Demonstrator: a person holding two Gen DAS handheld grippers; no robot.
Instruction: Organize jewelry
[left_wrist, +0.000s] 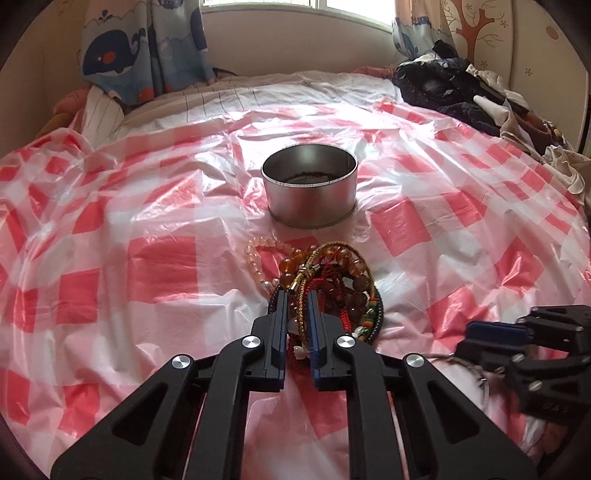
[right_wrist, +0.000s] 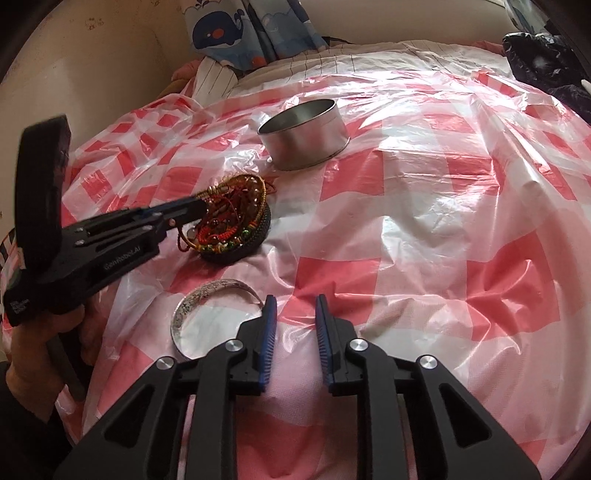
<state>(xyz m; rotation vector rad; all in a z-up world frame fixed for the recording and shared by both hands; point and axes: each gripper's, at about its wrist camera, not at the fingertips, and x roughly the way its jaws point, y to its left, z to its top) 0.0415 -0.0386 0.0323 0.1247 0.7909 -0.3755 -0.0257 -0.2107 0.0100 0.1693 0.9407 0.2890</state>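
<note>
Black linkage arms fill the bottom of each wrist view, ending in blue-padded fingers. On the left wrist view, the left gripper (left_wrist: 298, 295) sits at lower centre with its jaws narrowly apart, reaching into a heap of bracelets (left_wrist: 328, 288); a braided gold-and-green cord bracelet (left_wrist: 308, 284) runs between the two pads, but whether the pads actually press on it cannot be told. The heap contains amber bead strands, red knotted cords, a dark beaded ring and a pale pink bead bracelet (left_wrist: 256, 254) at its upper left edge. Directly above the heap, at frame centre, stands a round metal tin (left_wrist: 309, 188), open-topped and upright, apart from the heap. All items rest on a red-and-white checked plastic sheet (left_wrist: 110, 221) spread over a bed. On the right wrist view, the right gripper (right_wrist: 295, 306) occupies lower centre with its jaws apart and nothing between them. Just left of its left finger lies a silver bangle (right_wrist: 207, 295), flat on the sheet, its right end close to that finger's tip. The heap of bracelets appears at centre left of this view, with the left gripper entering from the left edge. A whale-print curtain (left_wrist: 122, 51) hangs at upper left, and dark clothing (left_wrist: 461, 92) is piled at upper right.
</note>
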